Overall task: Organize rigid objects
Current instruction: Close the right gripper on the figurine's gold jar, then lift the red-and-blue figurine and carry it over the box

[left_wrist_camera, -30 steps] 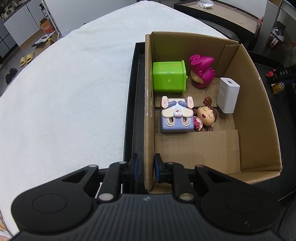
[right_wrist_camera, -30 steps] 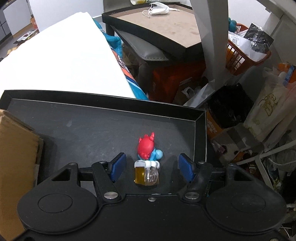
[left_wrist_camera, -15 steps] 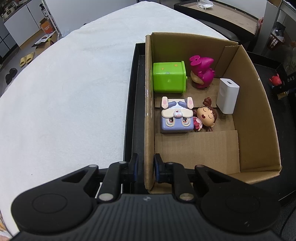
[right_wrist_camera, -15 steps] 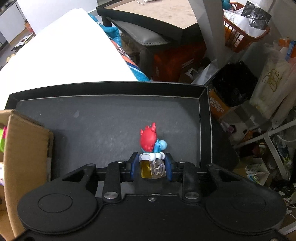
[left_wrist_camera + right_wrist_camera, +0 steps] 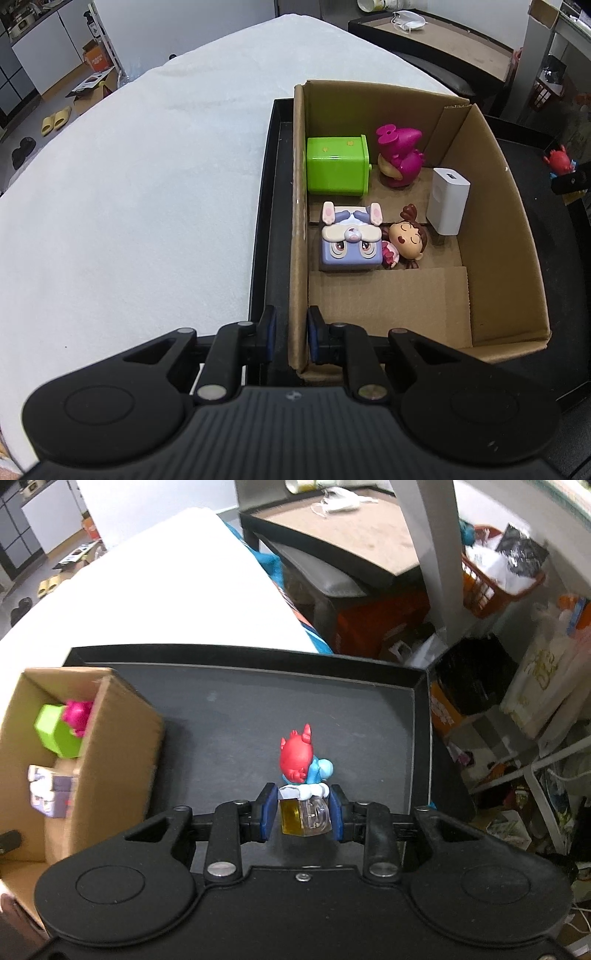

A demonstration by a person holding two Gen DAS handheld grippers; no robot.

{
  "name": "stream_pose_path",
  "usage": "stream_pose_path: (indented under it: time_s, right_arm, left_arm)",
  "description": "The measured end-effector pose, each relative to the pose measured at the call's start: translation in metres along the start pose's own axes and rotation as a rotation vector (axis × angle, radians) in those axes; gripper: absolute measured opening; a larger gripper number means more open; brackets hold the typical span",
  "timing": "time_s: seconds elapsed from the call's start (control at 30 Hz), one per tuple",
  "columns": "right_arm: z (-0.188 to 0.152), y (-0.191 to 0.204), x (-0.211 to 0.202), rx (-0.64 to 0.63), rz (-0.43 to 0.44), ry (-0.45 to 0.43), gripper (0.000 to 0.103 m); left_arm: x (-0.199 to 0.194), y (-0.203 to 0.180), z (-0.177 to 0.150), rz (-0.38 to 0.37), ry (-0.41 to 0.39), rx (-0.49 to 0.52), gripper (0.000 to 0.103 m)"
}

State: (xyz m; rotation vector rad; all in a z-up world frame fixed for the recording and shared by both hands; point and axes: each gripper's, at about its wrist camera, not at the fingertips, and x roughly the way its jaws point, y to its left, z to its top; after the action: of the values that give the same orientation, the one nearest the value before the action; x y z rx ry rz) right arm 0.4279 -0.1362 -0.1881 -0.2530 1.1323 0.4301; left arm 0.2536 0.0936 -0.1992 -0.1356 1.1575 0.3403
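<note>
The right gripper [image 5: 303,813] is clamping the clear, likely light and slippery base of a rigid red-headed figurine [image 5: 303,775] above the black tray [image 5: 236,716], while the left gripper [image 5: 291,334] is pinching the cardboard box [image 5: 300,236] wall.

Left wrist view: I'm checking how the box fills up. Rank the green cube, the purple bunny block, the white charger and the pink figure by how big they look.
1. green cube
2. purple bunny block, nearly as big but nearer the camera, so unsure
3. pink figure and white charger look alike; not ranked
</note>
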Motion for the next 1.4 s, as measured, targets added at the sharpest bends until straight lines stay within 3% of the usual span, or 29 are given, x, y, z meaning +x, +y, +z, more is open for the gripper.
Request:
stream_pose_path:
  time_s: [0.37,0.67,1.0,1.4]
  right_arm:
    - [0.013,0.048,-0.046,-0.112,0.05,-0.084,0.03]
    - [0.013,0.089,-0.059,-0.189,0.055,-0.103,0.03]
    - [0.004,0.132,-0.062,-0.243,0.08,-0.086,0.03]
    - [-0.011,0.167,-0.038,-0.254,0.123,0.0,0.03]
  left_arm:
    - [-0.003,0.006,-0.002,-0.028,-0.011,-0.021,0.016]
    - [-0.005,0.01,-0.004,-0.058,-0.023,-0.034,0.016]
    - [-0.005,0.015,-0.004,-0.092,-0.026,-0.042,0.016]
    - [-0.005,0.017,-0.005,-0.11,-0.025,-0.039,0.016]
